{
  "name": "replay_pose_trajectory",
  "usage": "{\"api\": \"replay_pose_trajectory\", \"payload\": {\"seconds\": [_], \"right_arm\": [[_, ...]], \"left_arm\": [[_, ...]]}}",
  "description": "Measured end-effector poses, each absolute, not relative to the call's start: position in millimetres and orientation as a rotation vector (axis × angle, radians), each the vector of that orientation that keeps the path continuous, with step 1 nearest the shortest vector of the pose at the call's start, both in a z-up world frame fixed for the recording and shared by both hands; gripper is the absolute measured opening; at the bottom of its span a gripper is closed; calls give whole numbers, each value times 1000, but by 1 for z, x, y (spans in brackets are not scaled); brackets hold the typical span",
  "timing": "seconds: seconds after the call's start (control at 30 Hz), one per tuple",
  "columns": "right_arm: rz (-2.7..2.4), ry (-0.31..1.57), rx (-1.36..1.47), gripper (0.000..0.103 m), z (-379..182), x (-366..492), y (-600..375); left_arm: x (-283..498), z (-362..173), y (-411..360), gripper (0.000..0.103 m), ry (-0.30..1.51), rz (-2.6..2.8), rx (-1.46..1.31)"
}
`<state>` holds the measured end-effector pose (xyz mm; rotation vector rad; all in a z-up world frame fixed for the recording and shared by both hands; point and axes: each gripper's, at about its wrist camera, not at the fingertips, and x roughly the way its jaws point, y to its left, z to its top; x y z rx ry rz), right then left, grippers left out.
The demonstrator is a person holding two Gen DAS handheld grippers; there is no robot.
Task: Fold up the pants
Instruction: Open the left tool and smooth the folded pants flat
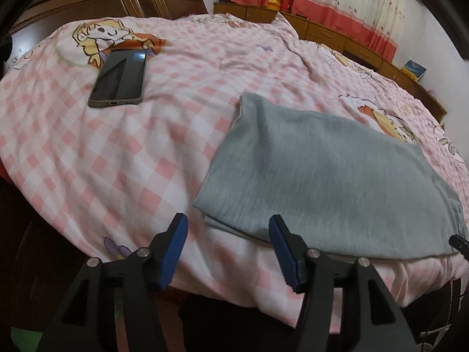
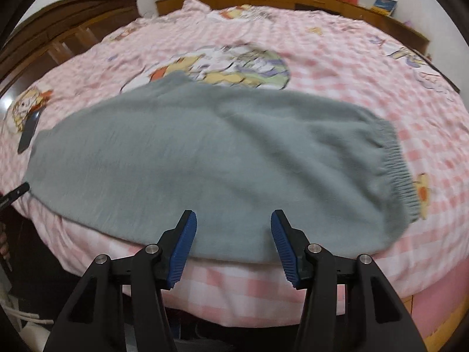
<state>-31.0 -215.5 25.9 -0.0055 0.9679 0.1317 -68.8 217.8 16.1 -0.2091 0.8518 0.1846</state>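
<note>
Pink-and-white checked bedding with cartoon prints (image 1: 164,146) covers a wide bed that fills both views, with dark wooden cabinets (image 1: 117,0) behind it and cream curtains with a coral band (image 1: 351,3) along the far wall. Your grey knit pants (image 2: 205,158) lie flat near the bed's front edge, folded lengthwise into one long band, their ribbed elastic waistband (image 2: 395,164) at the right end in the right wrist view. A dark smartphone in a grey case (image 1: 120,77) rests face up on the bedding, well apart from the pants, off their left end. Your left claw (image 1: 228,252) hovers just above the front edge near the left end of the pants, its blue ribbed pads apart and nothing between them. Your right claw (image 2: 233,246) hangs over the middle of the pants' front edge, pads likewise spread and gripping nothing. Both views are slightly blurred.
</note>
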Motion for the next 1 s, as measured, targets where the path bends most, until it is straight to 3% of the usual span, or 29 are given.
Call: {"api": "replay_pose_trajectory", "payload": {"seconds": [0.2, 0.3, 0.5, 0.73, 1.0], "right_arm": [[108, 1023, -7, 61, 3, -25, -205], [109, 1021, -18, 66, 2, -25, -201], [112, 1007, -39, 69, 0, -27, -200], [120, 995, -35, 70, -1, -27, -201], [127, 985, -35, 71, -2, -29, -200]], "left_arm": [[-64, 5, 219, 58, 851, 143, -279], [-69, 6, 219, 39, 820, 162, -296], [-76, 16, 220, 29, 761, 158, -319], [-77, 26, 208, 29, 727, 103, -314], [-70, 3, 208, 29, 781, 158, -335]]}}
